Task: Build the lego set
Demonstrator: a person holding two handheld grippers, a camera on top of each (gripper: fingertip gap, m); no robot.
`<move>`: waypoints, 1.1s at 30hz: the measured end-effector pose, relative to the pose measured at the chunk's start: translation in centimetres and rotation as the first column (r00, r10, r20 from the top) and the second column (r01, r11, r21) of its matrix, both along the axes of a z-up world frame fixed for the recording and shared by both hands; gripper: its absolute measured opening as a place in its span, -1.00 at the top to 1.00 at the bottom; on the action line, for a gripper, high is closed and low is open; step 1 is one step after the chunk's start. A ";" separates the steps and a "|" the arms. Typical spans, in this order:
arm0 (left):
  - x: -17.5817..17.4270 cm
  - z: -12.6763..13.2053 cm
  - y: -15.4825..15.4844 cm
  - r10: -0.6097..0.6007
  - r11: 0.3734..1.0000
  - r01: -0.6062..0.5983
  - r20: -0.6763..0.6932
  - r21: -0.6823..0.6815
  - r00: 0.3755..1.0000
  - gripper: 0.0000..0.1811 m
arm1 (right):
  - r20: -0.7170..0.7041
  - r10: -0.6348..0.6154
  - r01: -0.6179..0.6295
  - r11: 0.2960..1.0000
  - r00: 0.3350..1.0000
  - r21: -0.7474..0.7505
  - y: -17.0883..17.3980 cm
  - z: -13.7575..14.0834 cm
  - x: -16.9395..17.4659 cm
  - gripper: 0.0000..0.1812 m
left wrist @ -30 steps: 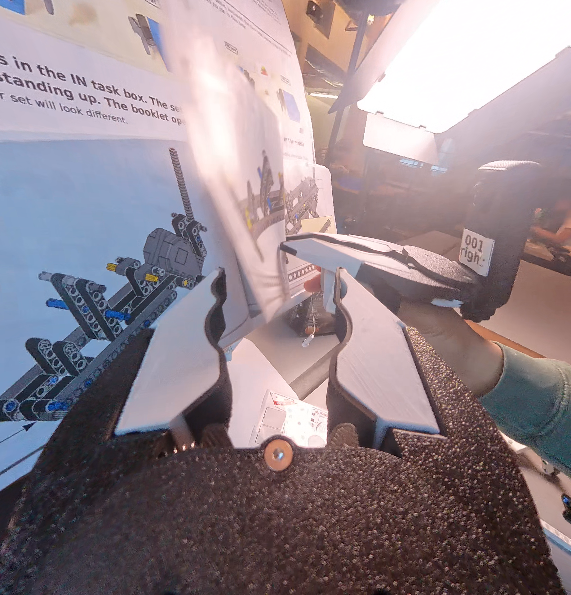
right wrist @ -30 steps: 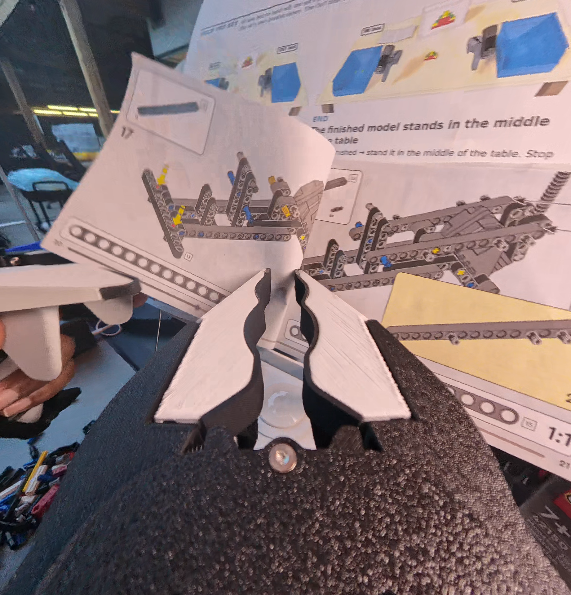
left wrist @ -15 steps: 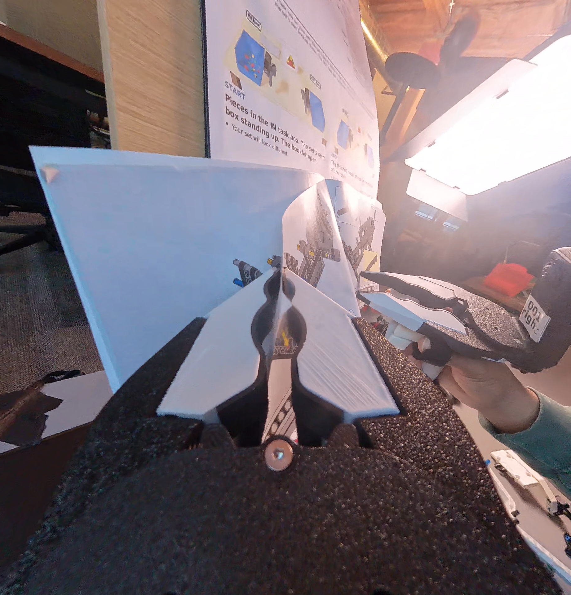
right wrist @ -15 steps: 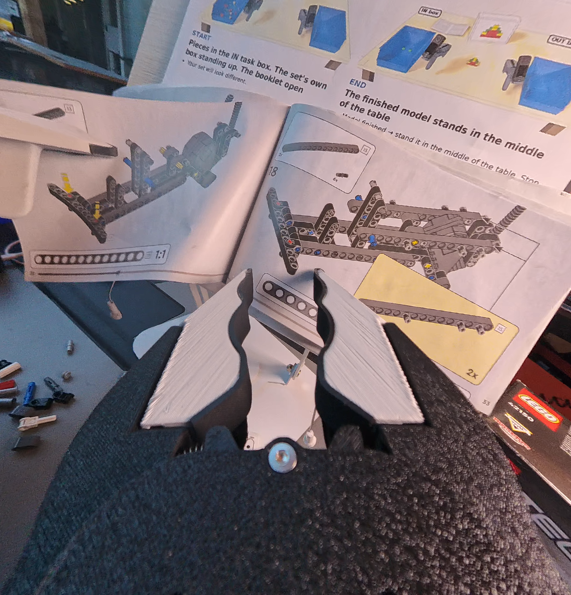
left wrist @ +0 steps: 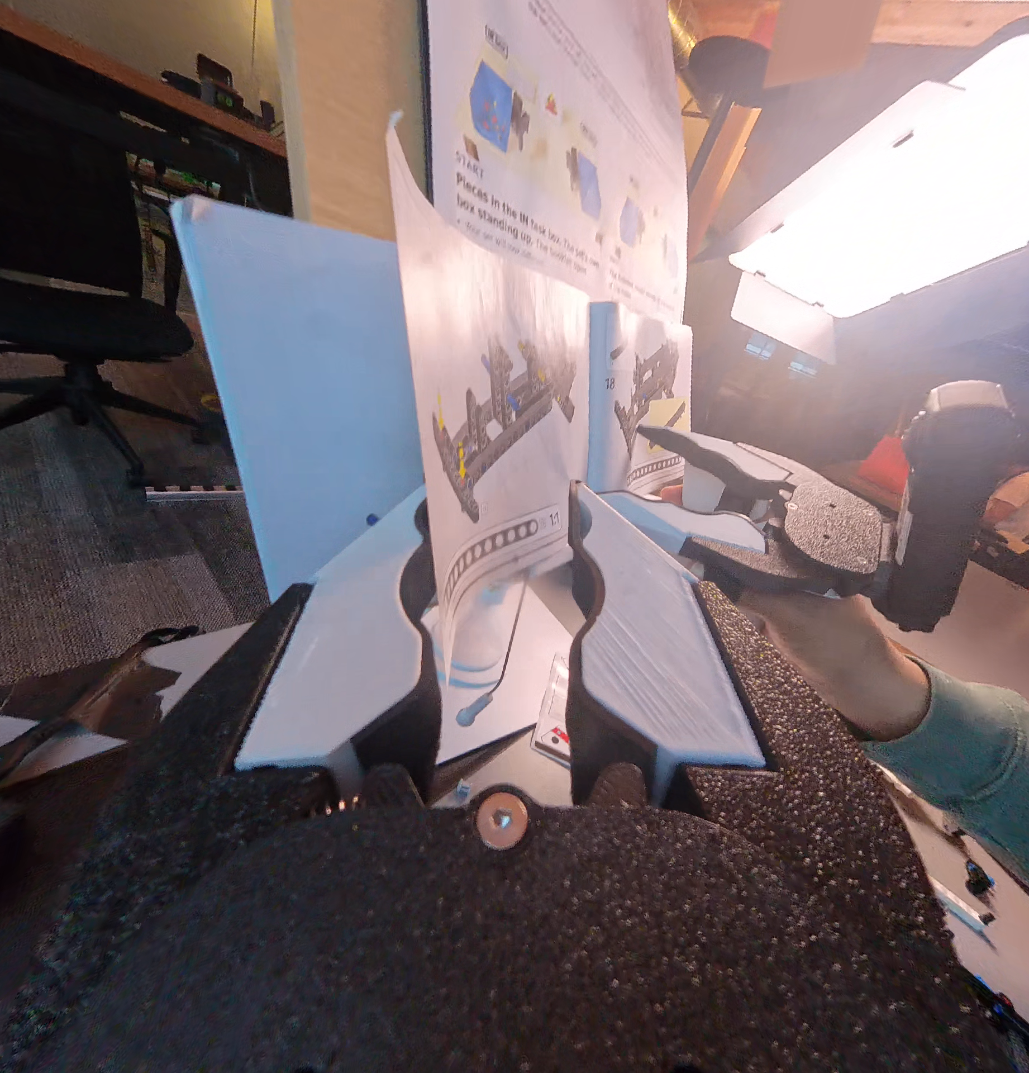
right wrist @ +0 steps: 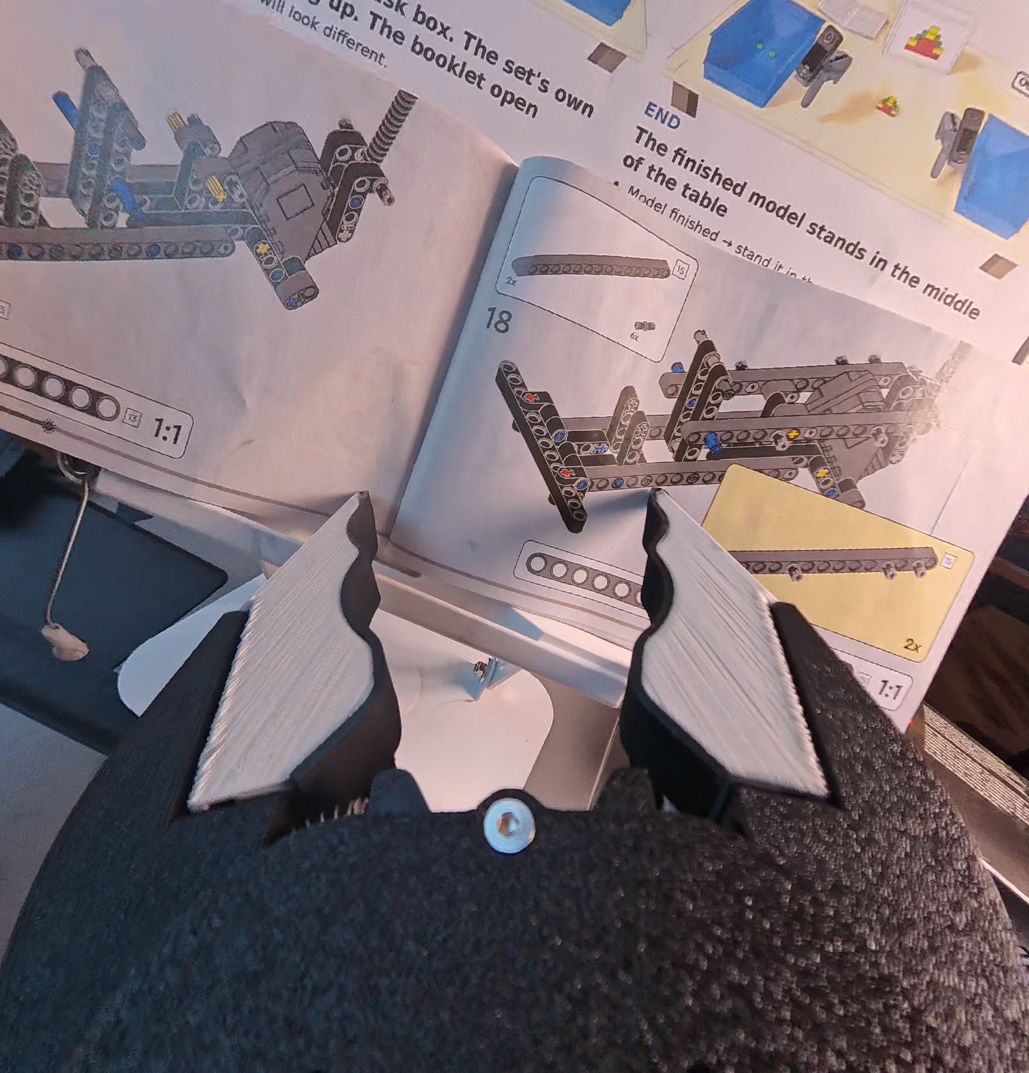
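Left gripper (left wrist: pixel 497 511): fingers spread apart and holding nothing; a loose page (left wrist: pixel 489 371) of the instruction booklet stands upright in the gap between them, close to the left finger, though contact cannot be told.
Right gripper (right wrist: pixel 509 505): fingers set wide and empty, pointed at the lower middle of the open booklet, near its fold; in the left wrist view it shows to the right, held in a hand (left wrist: pixel 820 668) with a teal sleeve (left wrist: pixel 976 760).
Instruction booklet (right wrist: pixel 703 406): open and propped upright on a metal stand (right wrist: pixel 500 627); both facing pages carry drawings of a grey beam model, the right page also a yellow inset panel.
Printed sheet (right wrist: pixel 791 116): stands behind the booklet, with pictures of blue boxes and lines of text.
Cord (right wrist: pixel 65 569): hangs from the stand's left end, a small pale tip at its bottom.
Surroundings: an office chair (left wrist: pixel 77 348) on carpet to the left; a bright light panel (left wrist: pixel 907 186) at upper right.
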State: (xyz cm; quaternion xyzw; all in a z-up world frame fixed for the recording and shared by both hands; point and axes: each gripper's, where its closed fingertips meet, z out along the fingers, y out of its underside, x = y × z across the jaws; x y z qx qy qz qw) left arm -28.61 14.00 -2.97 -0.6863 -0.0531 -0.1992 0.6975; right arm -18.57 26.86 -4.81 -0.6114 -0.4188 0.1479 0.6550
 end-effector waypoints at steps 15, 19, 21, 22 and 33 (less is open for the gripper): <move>-3.3 -2.4 -0.6 0.138 0.988 -0.140 -0.040 -0.068 0.990 0.99 | -0.005 0.005 -0.005 1.000 1.000 0.005 0.0 0.0 0.1 -0.03; -4.4 -2.5 -0.9 0.173 0.982 -0.175 -0.038 -0.075 0.984 0.99 | -0.017 0.021 -0.020 1.000 1.000 0.007 -0.1 0.0 0.3 -0.03; -4.5 -2.4 -1.0 0.171 0.982 -0.174 -0.048 -0.073 0.984 0.99 | -0.026 0.035 -0.035 0.999 0.999 0.010 -0.1 0.0 0.4 -0.02; -4.5 -2.4 -1.1 0.169 0.982 -0.172 -0.049 -0.074 0.984 0.99 | -0.028 0.037 -0.037 0.999 0.999 0.013 -0.1 0.0 0.5 -0.02; -4.6 -2.3 -0.9 0.194 0.978 -0.200 -0.087 -0.064 0.977 1.00 | -0.044 0.050 -0.051 0.999 0.998 -0.004 1.4 0.0 2.7 -0.04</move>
